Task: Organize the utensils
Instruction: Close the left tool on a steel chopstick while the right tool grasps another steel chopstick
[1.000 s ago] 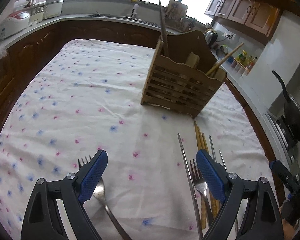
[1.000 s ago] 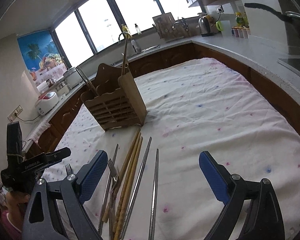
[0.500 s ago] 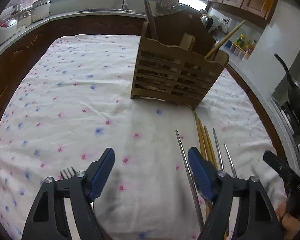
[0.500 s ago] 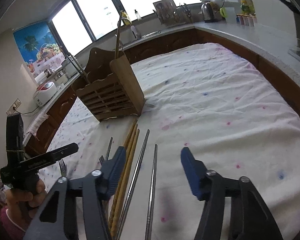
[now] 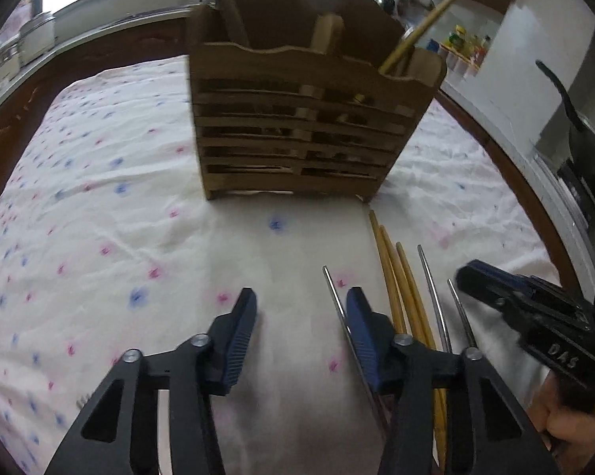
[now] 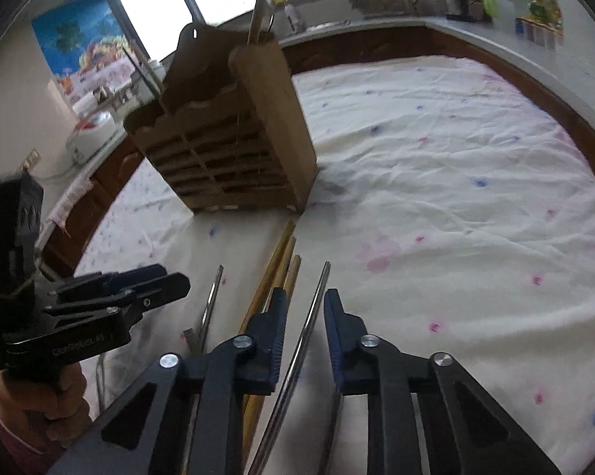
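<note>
A kitchen with dark wooden cabinets and a pale counter ran around a table covered by a white cloth (image 5: 99, 206) dotted with blue and pink flowers. On the cloth stood a slatted wooden utensil holder (image 5: 301, 122), upright, with a few long handles rising from its compartments. Just in front of it lay the loose utensils, side by side and pointing toward the holder — three wooden chopsticks (image 5: 392, 277) in the middle and thin metal chopsticks (image 5: 430, 285) beside them.

The left gripper (image 5: 297, 312) hung over bare cloth; its jaws had just been closing, yet stood apart with nothing between them. One metal chopstick (image 5: 333, 289) passed beside its right finger (image 5: 363, 328), and whether the two touched could not be told. Fork tines (image 5: 84, 399) showed faintly beneath its left arm.

The right gripper (image 6: 303, 328) was lowered over the row — its jaws had just been closing and were narrow, with a single metal chopstick (image 6: 317, 297) running between the blue pads (image 6: 277, 328). A slim gap remained on either side, so the pads did not visibly press on it.
</note>
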Tool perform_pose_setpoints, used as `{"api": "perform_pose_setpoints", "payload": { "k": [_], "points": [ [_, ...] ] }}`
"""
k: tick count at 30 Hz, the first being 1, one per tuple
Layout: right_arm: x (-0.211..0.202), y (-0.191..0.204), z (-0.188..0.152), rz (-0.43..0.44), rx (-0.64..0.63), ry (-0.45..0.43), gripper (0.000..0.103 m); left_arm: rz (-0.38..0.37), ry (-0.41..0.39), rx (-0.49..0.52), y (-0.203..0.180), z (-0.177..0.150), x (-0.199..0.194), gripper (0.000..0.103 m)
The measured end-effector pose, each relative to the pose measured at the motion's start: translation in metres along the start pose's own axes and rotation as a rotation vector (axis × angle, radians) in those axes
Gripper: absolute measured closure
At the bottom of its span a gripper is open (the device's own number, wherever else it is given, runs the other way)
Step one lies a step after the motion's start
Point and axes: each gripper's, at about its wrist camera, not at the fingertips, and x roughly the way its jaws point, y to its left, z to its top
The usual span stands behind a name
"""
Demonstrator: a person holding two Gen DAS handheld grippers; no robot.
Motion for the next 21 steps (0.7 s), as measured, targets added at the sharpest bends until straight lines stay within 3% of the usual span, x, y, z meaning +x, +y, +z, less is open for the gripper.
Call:
{"api": "perform_pose_setpoints", "payload": {
  "k": [3,8,12,15,17,21],
  "points": [
    [0.014,-0.001,-0.004,-0.016,-0.013,0.062,0.09,-0.01,0.025,0.01,-0.001,0.004,0.01,0.066],
    [0.006,-0.008,-0.009,-0.011,-0.017,0.056,0.096,-0.022,0.058,0.051,-0.009,0.008,0.025,0.066],
    [-0.003,-0.014,-0.014,-0.009,-0.018,0.057,0.096,0.04,0.061,0.156,-0.026,0.006,0.033,0.066],
    [-0.007,-0.016,-0.018,-0.007,-0.012,0.055,0.096,0.076,0.058,0.246,-0.036,-0.001,0.034,0.071],
    [-0.004,-0.014,-0.019,-0.006,-0.008,0.055,0.096,0.068,0.07,0.275,-0.038,-0.005,0.032,0.082],
    [-0.009,-0.014,-0.025,-0.008,-0.009,0.055,0.096,0.07,0.087,0.35,-0.033,-0.018,0.021,0.086]
  ]
}}
